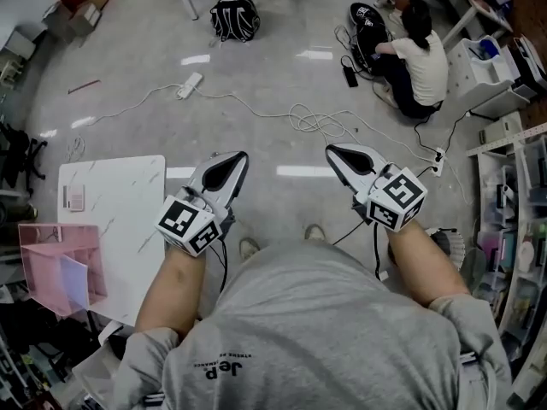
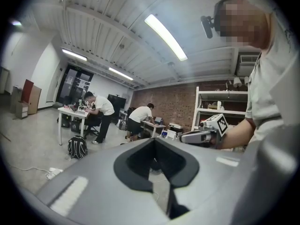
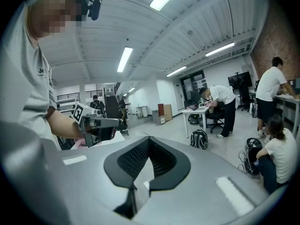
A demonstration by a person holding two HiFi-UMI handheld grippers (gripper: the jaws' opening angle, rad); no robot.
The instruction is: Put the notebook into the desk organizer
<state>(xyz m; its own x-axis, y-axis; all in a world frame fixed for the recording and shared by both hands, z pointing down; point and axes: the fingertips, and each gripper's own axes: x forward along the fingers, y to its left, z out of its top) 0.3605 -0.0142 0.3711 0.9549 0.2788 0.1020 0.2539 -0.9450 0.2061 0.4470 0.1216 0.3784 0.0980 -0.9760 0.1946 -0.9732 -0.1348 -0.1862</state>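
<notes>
A pink desk organizer point(image 1: 51, 259) stands at the near left edge of a white marble-look table point(image 1: 128, 220). A flat lilac item point(image 1: 75, 283) stands upright inside it. A small pale booklet point(image 1: 75, 197) lies on the table's far left; I cannot tell which of the two is the notebook. My left gripper point(image 1: 241, 157) is held over the floor to the right of the table, shut and holding nothing. My right gripper point(image 1: 330, 150) is level with it, also shut and holding nothing. Each gripper view shows closed jaws point(image 2: 152, 139) point(image 3: 149, 138) and the other gripper beyond point(image 2: 201, 135) point(image 3: 96, 123).
White cables point(image 1: 308, 120) and a power strip point(image 1: 190, 84) trail across the floor ahead. A black backpack point(image 1: 234, 16) sits farther off. A person point(image 1: 419, 58) sits on the floor at the far right. Shelving point(image 1: 513, 229) lines the right side; a black chair point(image 1: 17, 156) is at the left.
</notes>
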